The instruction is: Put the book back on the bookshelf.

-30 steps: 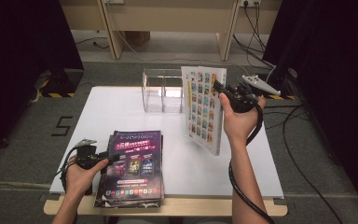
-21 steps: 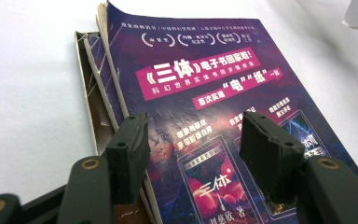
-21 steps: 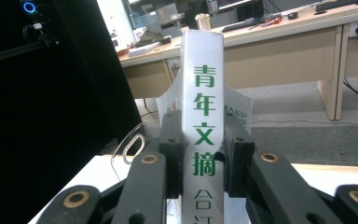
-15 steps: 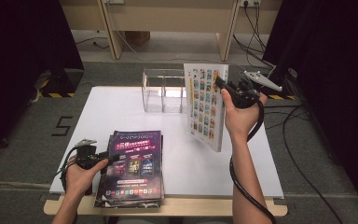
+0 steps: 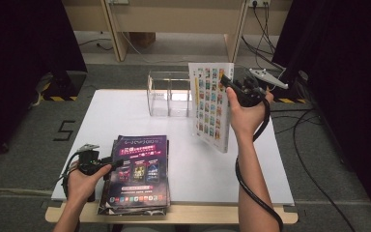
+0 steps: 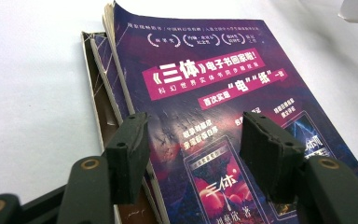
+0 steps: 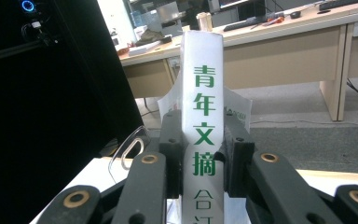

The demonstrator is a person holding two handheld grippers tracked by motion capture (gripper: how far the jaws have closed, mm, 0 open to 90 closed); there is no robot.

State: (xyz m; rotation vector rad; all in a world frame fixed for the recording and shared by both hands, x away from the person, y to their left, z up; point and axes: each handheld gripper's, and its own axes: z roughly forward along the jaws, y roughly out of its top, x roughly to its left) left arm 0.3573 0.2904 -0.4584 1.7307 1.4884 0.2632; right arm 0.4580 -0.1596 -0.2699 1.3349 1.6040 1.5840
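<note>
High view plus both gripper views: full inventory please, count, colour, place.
White book: 1, white with a grid of colourful pictures, green characters on its spine, held upright above the table's right half.
Purple magazines: a small stack, exact count unclear, purple and dark covers, near left edge of the table.
Clear organiser: 1, transparent, with compartments, far middle of the table.
Table: 1, white top with a wooden front edge.
Desk: 1, light wood, on the floor behind the table.
Left gripper: 1, black, jaws open over the top magazine's cover.
Right gripper: 1, black, jaws clamped on the white book's spine.
</note>
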